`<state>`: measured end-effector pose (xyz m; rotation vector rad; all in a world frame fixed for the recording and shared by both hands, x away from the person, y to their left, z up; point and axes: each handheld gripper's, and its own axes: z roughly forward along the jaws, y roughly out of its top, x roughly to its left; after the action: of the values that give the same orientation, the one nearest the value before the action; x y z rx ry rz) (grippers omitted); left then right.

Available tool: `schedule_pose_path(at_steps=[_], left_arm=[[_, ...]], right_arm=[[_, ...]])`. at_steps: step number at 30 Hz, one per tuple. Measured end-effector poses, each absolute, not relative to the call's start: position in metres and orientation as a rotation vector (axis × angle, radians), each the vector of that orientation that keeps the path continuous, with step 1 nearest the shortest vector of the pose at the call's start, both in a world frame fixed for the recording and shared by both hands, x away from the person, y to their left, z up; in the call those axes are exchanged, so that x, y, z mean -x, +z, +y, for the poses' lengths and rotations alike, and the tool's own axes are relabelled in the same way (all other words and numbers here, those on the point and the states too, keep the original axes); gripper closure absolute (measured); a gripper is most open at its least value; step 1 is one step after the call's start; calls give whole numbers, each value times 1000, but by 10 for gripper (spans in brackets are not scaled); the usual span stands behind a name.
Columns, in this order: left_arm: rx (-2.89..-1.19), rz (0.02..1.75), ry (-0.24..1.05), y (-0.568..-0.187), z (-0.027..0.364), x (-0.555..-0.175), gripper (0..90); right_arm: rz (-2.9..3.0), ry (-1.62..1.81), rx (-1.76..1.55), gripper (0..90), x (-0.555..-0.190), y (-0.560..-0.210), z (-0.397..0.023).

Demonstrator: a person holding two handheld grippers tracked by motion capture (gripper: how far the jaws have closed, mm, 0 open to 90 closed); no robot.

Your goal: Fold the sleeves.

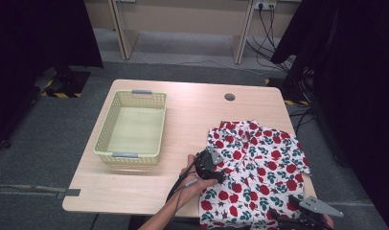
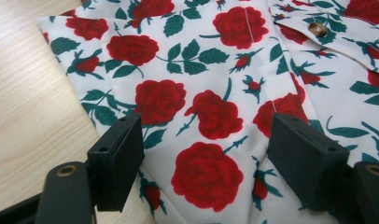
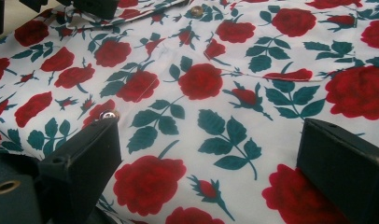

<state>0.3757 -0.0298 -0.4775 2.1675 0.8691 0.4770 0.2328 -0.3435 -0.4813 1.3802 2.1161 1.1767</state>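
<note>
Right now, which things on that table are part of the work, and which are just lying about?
In the work:
- floral shirt, spread flat on the table
- left claw, open at the shirt's left edge
- right claw, open over its near edge

Just lying about:
- yellow basket, empty, standing apart from the shirt
- table's cable hole

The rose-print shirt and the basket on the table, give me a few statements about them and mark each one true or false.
1. The rose-print shirt lies on the table, outside the basket. True.
2. The basket holds folded clothes. False: it is empty.
3. The left gripper is clamped on the shirt. False: its jaws stand open over the cloth.
4. The right gripper has open jaws above the shirt. True.
5. The basket stands to the right of the shirt in the high view. False: it stands to the left.
</note>
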Motion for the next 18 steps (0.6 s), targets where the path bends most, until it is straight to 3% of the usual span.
schedule_pose_path(at_steps=[8,18], left_arm=[[-2164,908,528,-477,-8,-373,281],[-2145,954,499,-478,8,-369,287]], right_arm=[[2100,1177,-1388,66,-233,-480,-347],[2037,1168,-1428,66,-235,-477,-360]])
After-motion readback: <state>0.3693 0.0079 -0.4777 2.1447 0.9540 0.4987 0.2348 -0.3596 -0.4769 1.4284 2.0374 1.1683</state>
